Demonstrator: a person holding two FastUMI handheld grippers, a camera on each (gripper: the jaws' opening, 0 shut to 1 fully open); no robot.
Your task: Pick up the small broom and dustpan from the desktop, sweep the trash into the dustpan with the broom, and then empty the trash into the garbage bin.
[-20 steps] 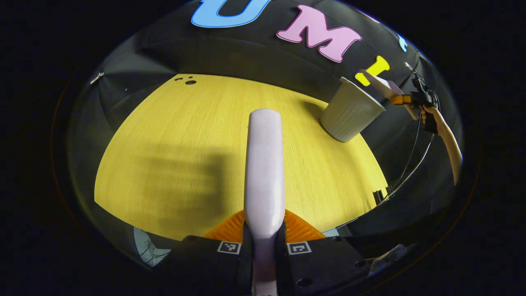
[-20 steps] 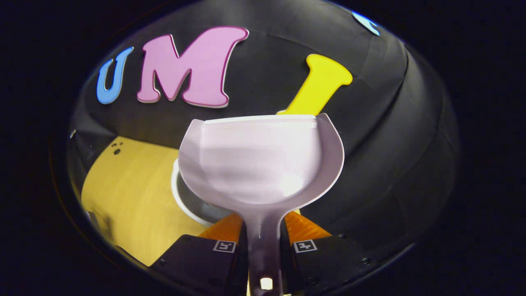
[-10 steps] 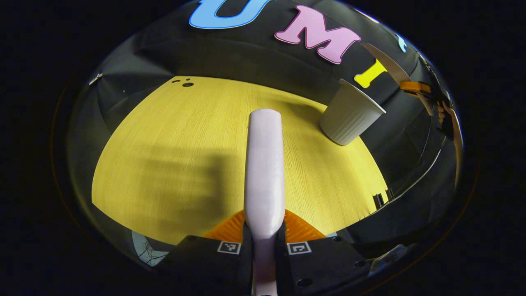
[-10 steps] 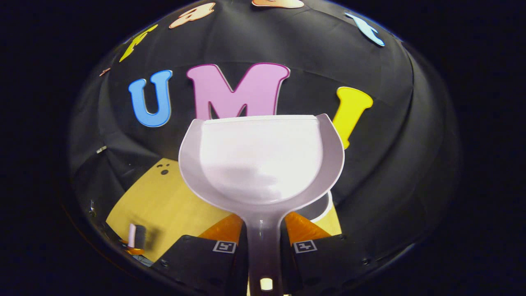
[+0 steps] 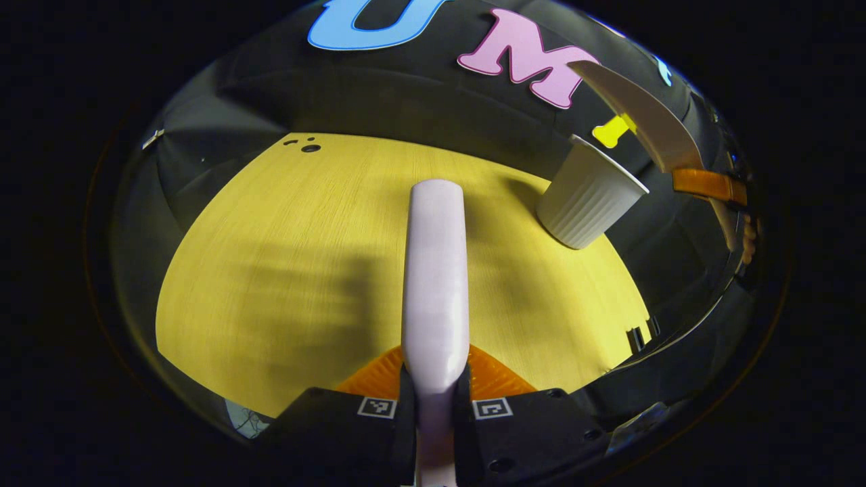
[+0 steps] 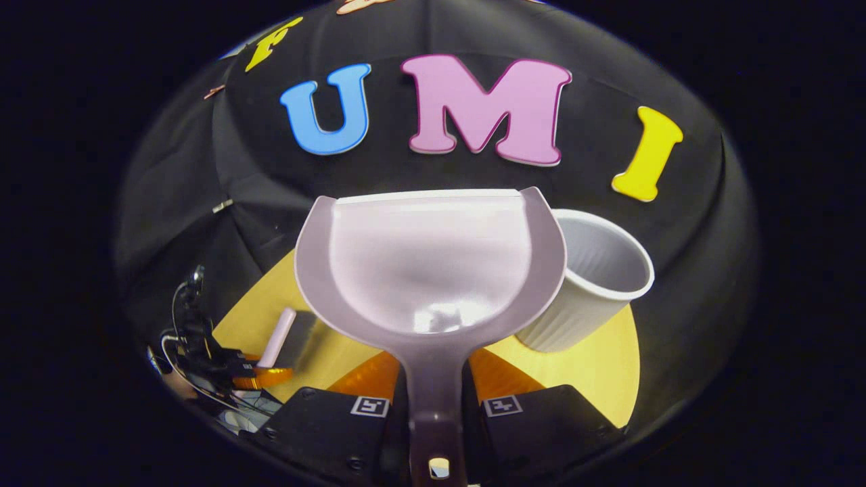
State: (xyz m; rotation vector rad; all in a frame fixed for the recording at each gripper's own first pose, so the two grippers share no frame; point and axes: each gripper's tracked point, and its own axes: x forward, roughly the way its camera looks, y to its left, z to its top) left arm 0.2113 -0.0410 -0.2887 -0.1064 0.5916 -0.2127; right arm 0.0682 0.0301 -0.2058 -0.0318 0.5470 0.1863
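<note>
My left gripper (image 5: 435, 368) is shut on the small broom (image 5: 436, 270), whose pale back runs straight ahead above the yellow desktop (image 5: 270, 257). The white ribbed garbage bin (image 5: 588, 203) stands upright at the far right of the desk. Above and right of the bin hangs the dustpan (image 5: 643, 115). In the right gripper view my right gripper (image 6: 433, 372) is shut on the handle of the pale dustpan (image 6: 433, 264); I see no trash in its bowl. The bin (image 6: 595, 284) sits just right of and behind the pan. The left gripper (image 6: 260, 375) with the broom (image 6: 281, 335) shows at lower left.
Small dark holes (image 5: 308, 145) mark the desk's far left corner. The booth's black wall closes in behind the desk and the bin. A dark bracket (image 5: 639, 335) sits at the desk's right edge. Cables (image 6: 189, 325) hang near the left hand.
The dustpan has swung from over the bin's mouth to the bin's left side and levelled out. Seen from the left gripper, it has come nearer and higher. The broom has barely moved.
</note>
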